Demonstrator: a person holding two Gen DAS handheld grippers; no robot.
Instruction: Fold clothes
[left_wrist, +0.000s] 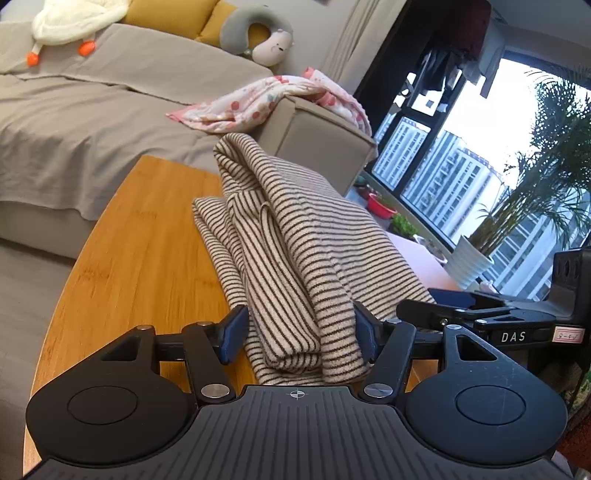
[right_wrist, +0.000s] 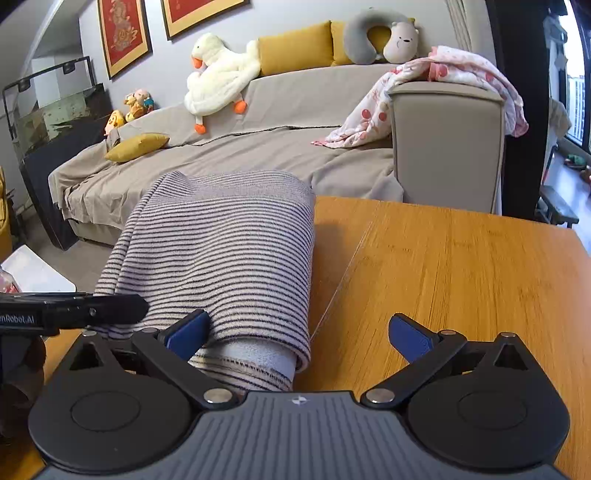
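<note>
Left gripper (left_wrist: 300, 334) straddles the near end of the striped garment (left_wrist: 295, 236); whether its pads press the cloth cannot be told. Right gripper (right_wrist: 299, 338) stands spread wide, gripping nothing. Garment lies bunched and folded on the wooden table (right_wrist: 461, 266).

We see a long grey fabric-covered sofa (right_wrist: 280, 162) behind the orange wooden counter (right_wrist: 461, 266). A white plush duck with orange feet (right_wrist: 218, 81) leans on its backrest beside mustard-yellow cushions (right_wrist: 295, 48) and a grey neck pillow with a bear face (right_wrist: 384, 37). A pink floral blanket (right_wrist: 454, 77) drapes over the sofa's armrest. Two red framed pictures (right_wrist: 123, 35) hang on the wall. By the large window (left_wrist: 454, 173) stands a green palm in a white ribbed pot (left_wrist: 472, 262).
</note>
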